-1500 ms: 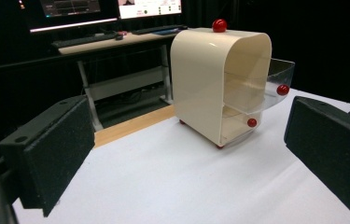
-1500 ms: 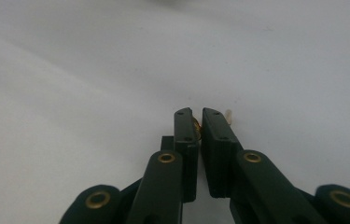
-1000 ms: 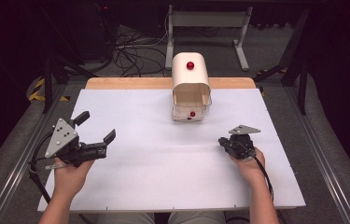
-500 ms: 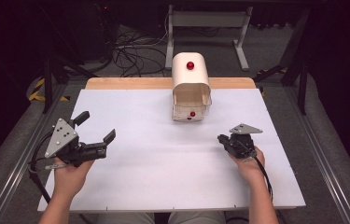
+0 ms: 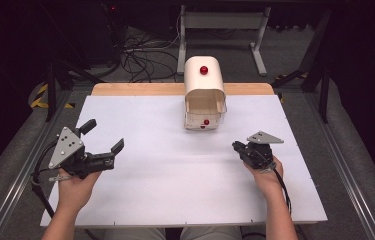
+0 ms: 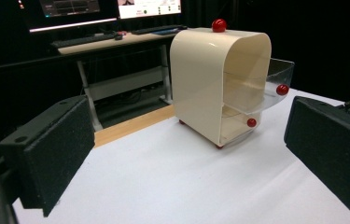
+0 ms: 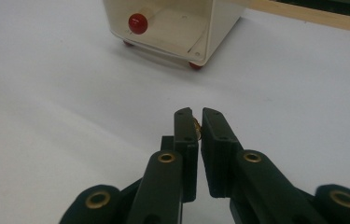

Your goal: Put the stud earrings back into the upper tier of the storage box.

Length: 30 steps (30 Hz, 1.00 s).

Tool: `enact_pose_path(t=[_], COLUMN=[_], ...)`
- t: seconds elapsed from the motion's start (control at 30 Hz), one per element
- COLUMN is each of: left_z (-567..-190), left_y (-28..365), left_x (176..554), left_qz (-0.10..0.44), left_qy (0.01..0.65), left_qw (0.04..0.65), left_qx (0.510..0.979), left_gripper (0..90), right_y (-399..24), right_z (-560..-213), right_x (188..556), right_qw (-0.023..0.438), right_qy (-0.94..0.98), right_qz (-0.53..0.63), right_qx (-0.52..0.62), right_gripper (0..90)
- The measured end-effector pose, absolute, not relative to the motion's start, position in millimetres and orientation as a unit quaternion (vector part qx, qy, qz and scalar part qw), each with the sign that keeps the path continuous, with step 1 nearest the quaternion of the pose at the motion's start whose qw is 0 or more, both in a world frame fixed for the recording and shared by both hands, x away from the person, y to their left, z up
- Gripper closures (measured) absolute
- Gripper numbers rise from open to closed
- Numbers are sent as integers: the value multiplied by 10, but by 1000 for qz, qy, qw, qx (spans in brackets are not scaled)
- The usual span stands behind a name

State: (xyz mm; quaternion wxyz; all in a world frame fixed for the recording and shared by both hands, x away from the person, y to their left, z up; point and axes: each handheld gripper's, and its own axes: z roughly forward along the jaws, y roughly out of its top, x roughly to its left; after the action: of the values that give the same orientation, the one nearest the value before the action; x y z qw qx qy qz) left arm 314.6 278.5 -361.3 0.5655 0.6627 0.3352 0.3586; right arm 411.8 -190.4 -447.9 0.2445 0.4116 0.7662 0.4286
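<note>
Cream cabinet near far edge; white tabletop open before claws.

One cream drawer cabinet, three red knobs, two hand-held grippers.

Lab, monitors, floor cables, dark curtains

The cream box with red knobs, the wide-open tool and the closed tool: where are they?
cream box (image 5: 204,85): high view, on its rounded top.
left tool (image 5: 104,140): high view, between its spread jaw tips.
right tool (image 7: 196,122): right gripper view, between its closed jaw tips.
</note>
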Motion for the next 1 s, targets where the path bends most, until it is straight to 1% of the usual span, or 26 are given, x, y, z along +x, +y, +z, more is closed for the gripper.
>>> enact_pose_path(t=[1.0], left_z=[-3616], left_y=[2785], left_x=[3147], left_qz=[358], left_qy=[336], left_qw=[566], left_qx=[662], left_gripper=[23], right_y=[-1863], right_z=[-4309], right_x=[4016], right_qw=[296], right_qy=[727], right_qz=[471], right_qx=[401], right_gripper=[853])
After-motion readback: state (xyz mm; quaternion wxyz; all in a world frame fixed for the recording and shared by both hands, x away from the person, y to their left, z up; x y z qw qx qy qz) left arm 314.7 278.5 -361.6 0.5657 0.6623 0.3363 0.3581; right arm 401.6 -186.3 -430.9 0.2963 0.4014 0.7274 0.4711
